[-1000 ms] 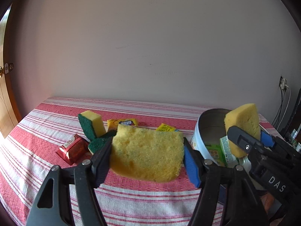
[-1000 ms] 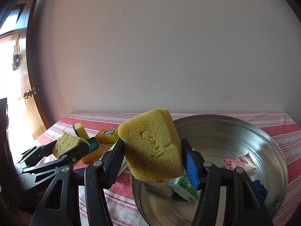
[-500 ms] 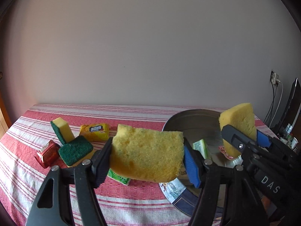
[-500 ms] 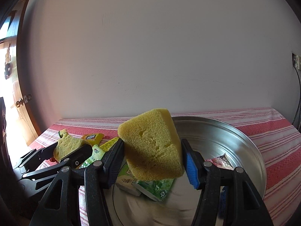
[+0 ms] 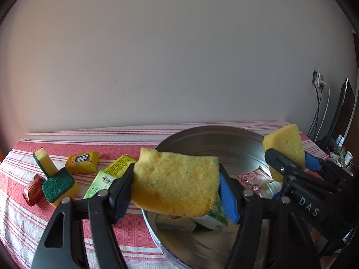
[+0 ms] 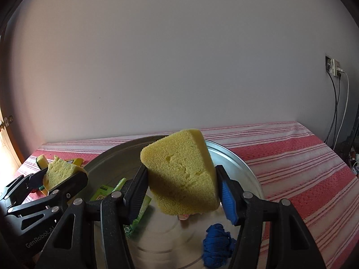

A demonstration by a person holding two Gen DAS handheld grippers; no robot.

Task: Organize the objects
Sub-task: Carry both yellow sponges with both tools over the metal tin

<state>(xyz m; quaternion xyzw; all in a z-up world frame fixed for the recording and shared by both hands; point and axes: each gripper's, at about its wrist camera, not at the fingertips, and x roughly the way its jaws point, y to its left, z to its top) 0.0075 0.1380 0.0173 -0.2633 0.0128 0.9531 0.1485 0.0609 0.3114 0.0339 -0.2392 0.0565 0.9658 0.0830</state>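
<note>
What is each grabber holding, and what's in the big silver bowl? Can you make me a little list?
left gripper: squeezing a flat yellow sponge
right gripper: squeezing a chunky yellow sponge
metal bowl: green packets, pink packet, blue cloth bundle
striped tablecloth: two green-backed sponges, orange packet, red packet

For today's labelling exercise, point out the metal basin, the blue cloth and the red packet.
metal basin (image 6: 243,164): right wrist view, on its far right rim.
blue cloth (image 6: 216,244): right wrist view, on the middle of the bundle.
red packet (image 5: 33,189): left wrist view, on its front face.
</note>
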